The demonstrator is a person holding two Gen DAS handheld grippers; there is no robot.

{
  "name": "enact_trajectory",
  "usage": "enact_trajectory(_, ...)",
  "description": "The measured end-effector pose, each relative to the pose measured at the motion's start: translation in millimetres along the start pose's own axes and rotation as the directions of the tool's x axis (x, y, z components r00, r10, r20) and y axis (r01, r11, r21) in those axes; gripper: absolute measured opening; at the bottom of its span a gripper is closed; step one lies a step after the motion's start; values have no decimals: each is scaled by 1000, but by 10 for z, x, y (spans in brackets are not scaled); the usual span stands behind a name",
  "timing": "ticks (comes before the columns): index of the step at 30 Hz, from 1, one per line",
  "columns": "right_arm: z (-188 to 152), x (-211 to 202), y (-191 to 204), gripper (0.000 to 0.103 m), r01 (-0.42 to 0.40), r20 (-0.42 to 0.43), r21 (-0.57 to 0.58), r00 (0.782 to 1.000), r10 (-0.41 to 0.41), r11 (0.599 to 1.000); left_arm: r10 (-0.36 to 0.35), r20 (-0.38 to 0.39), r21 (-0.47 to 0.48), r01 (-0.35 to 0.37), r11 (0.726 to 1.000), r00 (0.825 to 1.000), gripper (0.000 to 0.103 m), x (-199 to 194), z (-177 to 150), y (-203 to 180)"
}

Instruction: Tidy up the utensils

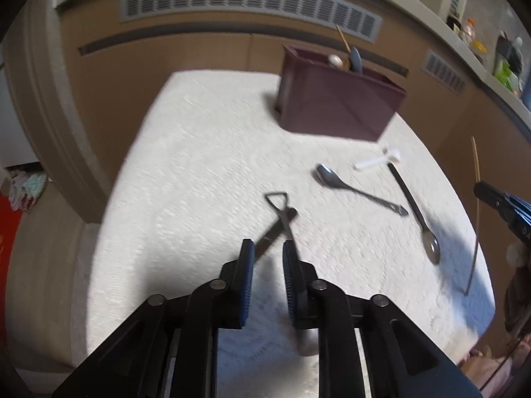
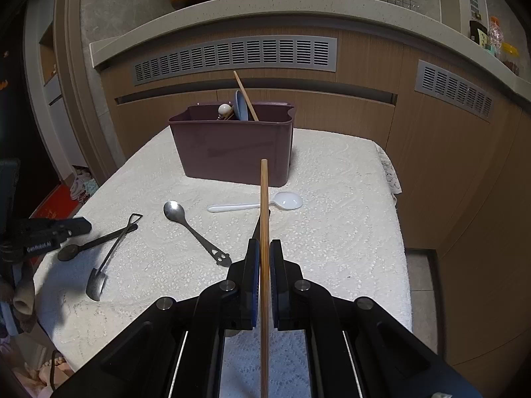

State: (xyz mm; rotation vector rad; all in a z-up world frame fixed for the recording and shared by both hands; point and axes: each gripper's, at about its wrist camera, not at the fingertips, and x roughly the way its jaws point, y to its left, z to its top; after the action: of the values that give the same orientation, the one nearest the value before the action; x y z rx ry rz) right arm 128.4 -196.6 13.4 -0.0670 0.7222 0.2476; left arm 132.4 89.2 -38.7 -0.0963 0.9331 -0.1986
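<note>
Pinching a wooden chopstick (image 2: 264, 219) between pressed-together fingers, the right gripper (image 2: 265, 248) hangs above the white-clothed worktop (image 2: 348, 232). Left gripper (image 1: 268, 248): fingers slightly spread, tips just at two crossed dark utensils, a shovel-shaped spoon (image 2: 111, 255) and a black spoon (image 2: 96, 242); the blurred view does not show whether they press on either. Maroon utensil caddy (image 2: 232, 149): upright at the far side of the worktop, holding a chopstick, a blue spoon and a white-knobbed piece. Steel spoon (image 2: 195, 232): flat, mid-worktop. White plastic spoon (image 2: 259, 204): flat, just before the caddy. Further dark-handled spoon (image 1: 418, 212): lying beside the steel one.
</note>
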Motion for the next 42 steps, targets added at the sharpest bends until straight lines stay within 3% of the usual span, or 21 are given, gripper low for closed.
enact_trajectory(4,-11,10,30,5,-6,-3,-12,1000,6,1000,-5,-97,40,9,999,995,27,137,-45,-174)
enact_trajectory(6,-25,-8,19,5,-6,1,-12,1000,7,1000,2,-116,46,4,999,993,33,159,-94,-232)
enact_trajectory(10,-26,45,9,5,-14,-9,-6,1000,14,1000,48,-142,55,-40,998,989,33,342,-28,-284)
enact_trajectory(12,-29,55,29,5,-14,-11,-14,1000,14,1000,62,-146,86,-50,995,987,29,391,59,-307)
enact_trajectory(14,-30,25,43,5,-11,-2,-22,1000,11,1000,44,-171,99,-27,995,984,11,447,140,-294)
enact_trajectory(15,-26,4,41,5,-8,6,-24,1000,8,1000,42,-176,103,-25,994,983,10,458,163,-287)
enact_trajectory(18,-12,-61,29,5,-13,33,-12,999,14,1000,58,-112,122,-45,991,992,7,335,161,-323)
enact_trajectory(22,-4,-85,-13,5,-45,42,11,998,45,999,-16,20,80,14,997,1000,6,-29,114,-400)
enact_trajectory(29,123,-84,-18,5,-71,70,33,995,69,997,-102,204,66,90,994,974,6,-379,434,-555)
enact_trajectory(32,296,-111,-4,5,-64,103,14,993,62,998,-125,233,83,108,991,964,6,-409,663,-592)
enact_trajectory(35,420,-114,-32,5,-55,118,7,992,54,998,-136,155,119,118,986,978,8,-294,754,-554)
enact_trajectory(38,428,-59,-75,5,-44,100,2,994,43,999,-145,37,175,136,975,989,12,-100,615,-577)
enact_trajectory(40,400,0,-95,5,-37,80,5,996,36,999,-146,-41,194,151,969,988,26,14,432,-576)
enact_trajectory(42,360,47,-118,5,-39,62,20,997,38,999,-115,-53,211,124,970,992,39,34,192,-572)
